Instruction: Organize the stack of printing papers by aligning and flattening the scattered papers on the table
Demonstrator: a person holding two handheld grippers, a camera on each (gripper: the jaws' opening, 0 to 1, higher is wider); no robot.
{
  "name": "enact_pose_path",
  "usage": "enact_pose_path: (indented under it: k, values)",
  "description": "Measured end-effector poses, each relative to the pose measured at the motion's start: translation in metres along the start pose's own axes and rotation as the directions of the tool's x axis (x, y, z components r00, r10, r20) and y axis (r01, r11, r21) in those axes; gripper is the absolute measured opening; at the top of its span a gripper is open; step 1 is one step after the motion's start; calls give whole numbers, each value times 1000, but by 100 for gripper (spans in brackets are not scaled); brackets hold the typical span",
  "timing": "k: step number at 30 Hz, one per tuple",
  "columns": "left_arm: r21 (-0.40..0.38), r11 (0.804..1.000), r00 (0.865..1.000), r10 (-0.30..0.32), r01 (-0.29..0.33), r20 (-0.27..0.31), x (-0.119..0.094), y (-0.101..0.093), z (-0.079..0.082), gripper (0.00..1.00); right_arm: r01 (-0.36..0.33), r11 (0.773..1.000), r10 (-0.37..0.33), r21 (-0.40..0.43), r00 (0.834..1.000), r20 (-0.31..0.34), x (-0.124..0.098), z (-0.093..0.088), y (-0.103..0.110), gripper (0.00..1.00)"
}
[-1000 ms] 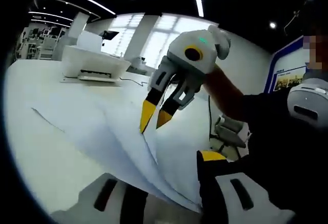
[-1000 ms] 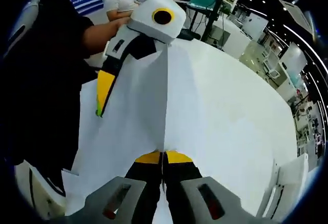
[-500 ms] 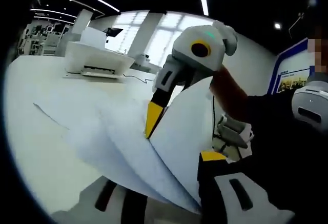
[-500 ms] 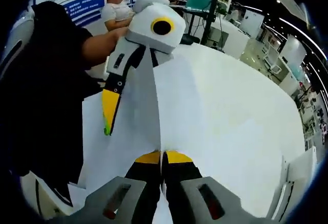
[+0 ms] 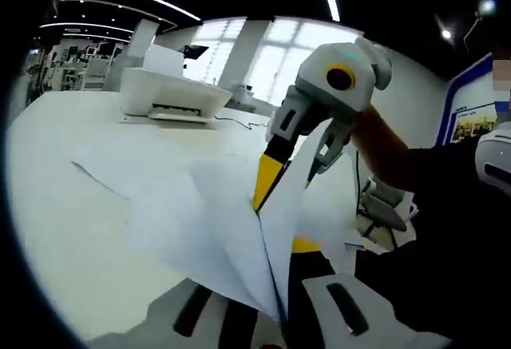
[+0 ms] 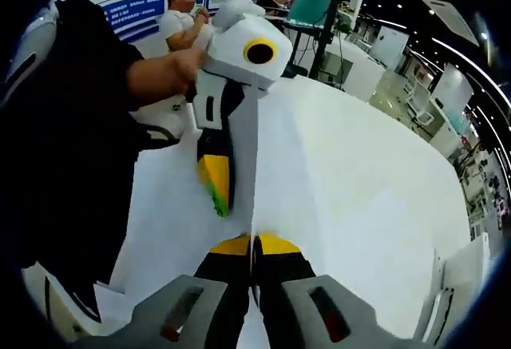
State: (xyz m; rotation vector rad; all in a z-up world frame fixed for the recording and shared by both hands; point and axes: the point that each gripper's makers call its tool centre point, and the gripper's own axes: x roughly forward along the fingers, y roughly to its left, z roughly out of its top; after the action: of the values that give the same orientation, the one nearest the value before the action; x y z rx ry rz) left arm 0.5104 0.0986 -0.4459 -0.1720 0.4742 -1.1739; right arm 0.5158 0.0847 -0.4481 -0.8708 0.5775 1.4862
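Loose white sheets of printing paper (image 5: 152, 197) lie spread over a white table (image 5: 48, 221), and one sheet is folded up into a ridge between the two grippers. My right gripper (image 6: 254, 243) is shut on the near edge of that paper (image 6: 335, 189); in the left gripper view the right gripper (image 5: 289, 181) comes in from the right, pinching the raised fold. My left gripper (image 5: 267, 269) has the fold standing between its jaws, which are still slightly apart. In the right gripper view the left gripper (image 6: 235, 185) shows one yellow finger (image 6: 215, 181); the paper hides the other.
A white printer (image 5: 172, 97) stands at the table's far side, and its corner (image 6: 459, 277) appears low right in the right gripper view. The person in black (image 6: 72, 125) stands close beside the table edge. Seated people (image 6: 180, 17) and blue wall boards (image 5: 463, 101) are behind.
The left gripper's jaws have narrowed around the paper. The two grippers have come closer together, and the sheet between them has buckled from lying flat into a steep upright fold.
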Motion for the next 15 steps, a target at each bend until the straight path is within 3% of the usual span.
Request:
enact_pose_path:
  k: [8, 15]
  values:
    - [-7, 1000, 999, 28, -28, 15, -9, 7, 6, 7, 91, 996, -92, 8, 993, 75, -23, 6, -14, 10]
    - [-12, 1000, 999, 28, -28, 24, -15, 10, 11, 6, 209, 975, -218, 74, 966, 141, -56, 1, -36, 13]
